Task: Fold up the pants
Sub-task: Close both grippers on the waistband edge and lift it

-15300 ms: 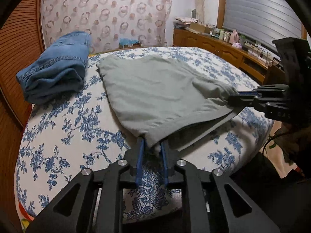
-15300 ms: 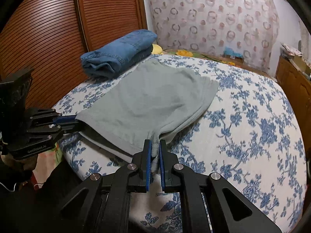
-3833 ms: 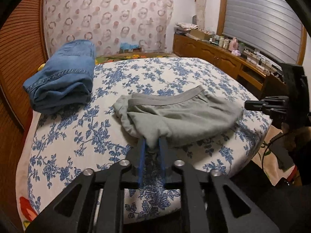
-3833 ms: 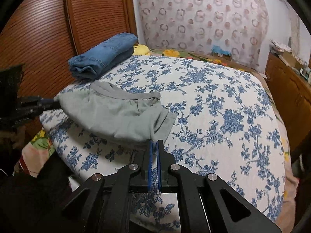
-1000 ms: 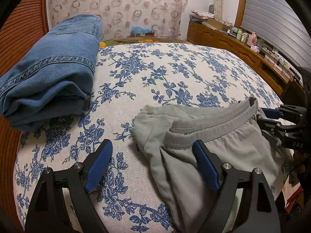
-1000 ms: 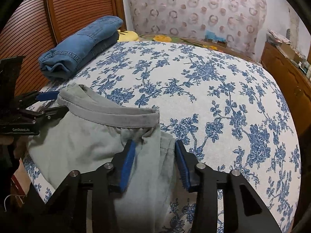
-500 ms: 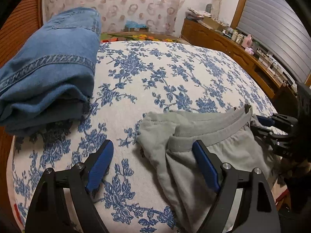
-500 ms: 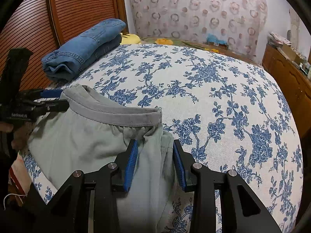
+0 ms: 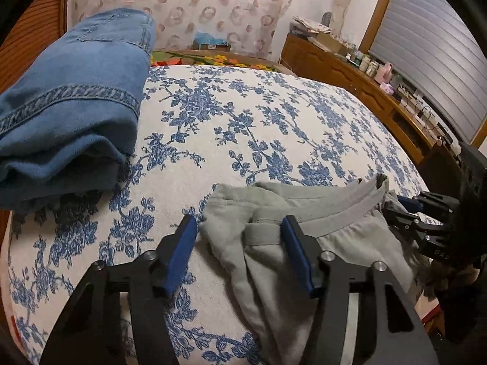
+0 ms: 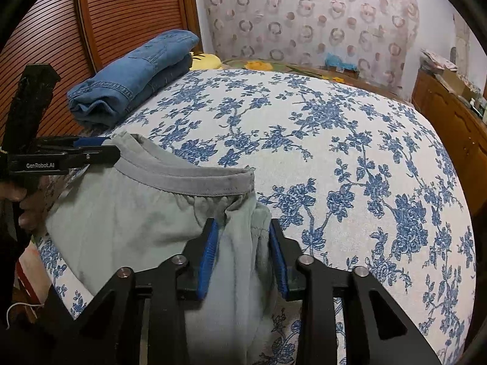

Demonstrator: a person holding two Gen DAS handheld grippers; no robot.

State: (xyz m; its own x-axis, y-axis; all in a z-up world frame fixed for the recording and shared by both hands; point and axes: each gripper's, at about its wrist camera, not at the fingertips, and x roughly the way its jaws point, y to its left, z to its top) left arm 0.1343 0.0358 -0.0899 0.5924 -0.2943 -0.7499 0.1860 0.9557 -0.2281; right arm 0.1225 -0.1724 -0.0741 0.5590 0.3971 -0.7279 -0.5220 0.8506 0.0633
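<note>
The grey-green pants (image 9: 328,237) lie folded near the front edge of the bed, waistband (image 10: 182,176) on top and facing the far side. My left gripper (image 9: 240,231) is open, its jaws standing either side of the pants' left end. My right gripper (image 10: 242,228) is open, with the right end of the pants (image 10: 152,222) bunched between its jaws. In the left wrist view the right gripper (image 9: 426,213) is at the pants' right end. In the right wrist view the left gripper (image 10: 91,149) is at the waistband's left corner.
A folded stack of blue jeans (image 9: 70,106) lies at the bed's left side, also in the right wrist view (image 10: 134,76). The floral bedspread (image 9: 243,115) stretches beyond. A wooden slatted wall (image 10: 121,15) is at left, a cluttered wooden dresser (image 9: 380,85) at right.
Over the last second both grippers have stayed open at the ends of the folded pants. The left gripper's jaws have narrowed somewhat and both cameras sit slightly closer to the cloth.
</note>
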